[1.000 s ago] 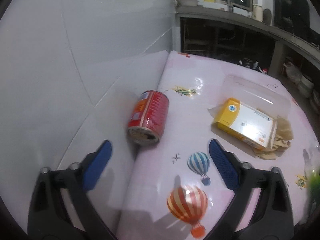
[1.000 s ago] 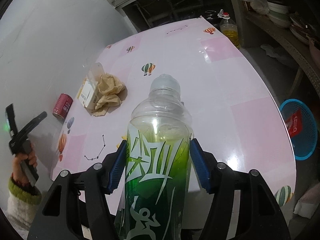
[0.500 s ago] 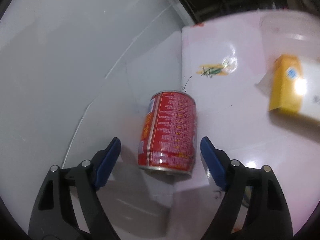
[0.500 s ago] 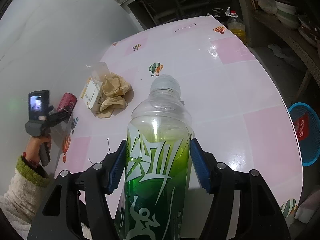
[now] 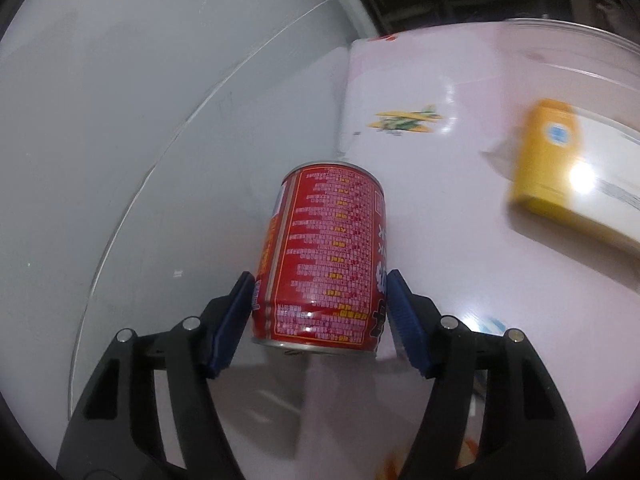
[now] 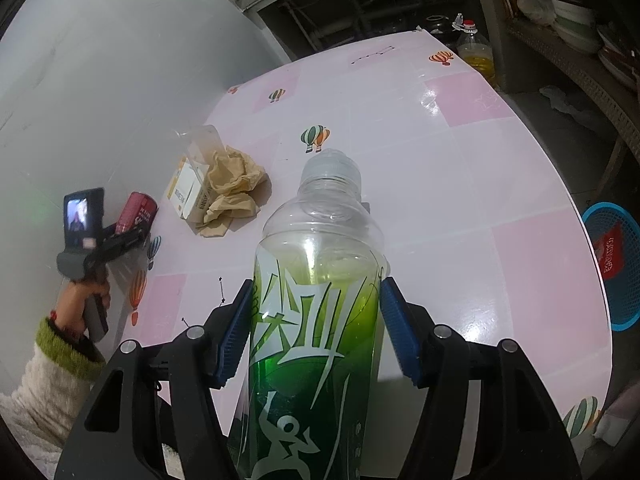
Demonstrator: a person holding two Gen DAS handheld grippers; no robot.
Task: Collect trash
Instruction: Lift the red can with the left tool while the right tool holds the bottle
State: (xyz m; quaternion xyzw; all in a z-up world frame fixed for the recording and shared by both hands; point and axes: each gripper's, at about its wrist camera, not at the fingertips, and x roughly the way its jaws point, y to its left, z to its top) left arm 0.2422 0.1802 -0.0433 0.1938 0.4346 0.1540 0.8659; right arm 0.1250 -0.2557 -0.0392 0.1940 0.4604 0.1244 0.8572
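While our left gripper (image 5: 320, 312) was closing its fingers around the red can (image 5: 324, 256) — lying at the counter's (image 6: 460, 184) wall-side edge, pads just beside its sides — our right gripper (image 6: 316, 332) held the green bottle (image 6: 316, 320) clamped. Near the can lay a yellow box (image 5: 568, 184) and crumpled brown paper (image 6: 232, 192); beyond them the pink counter lay open to its far edge.

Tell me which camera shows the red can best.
The left wrist view: the red can lies large and centred between the closing left gripper, its label print visible. The right wrist view shows it only small at the table's wall edge, partly hidden by that gripper.
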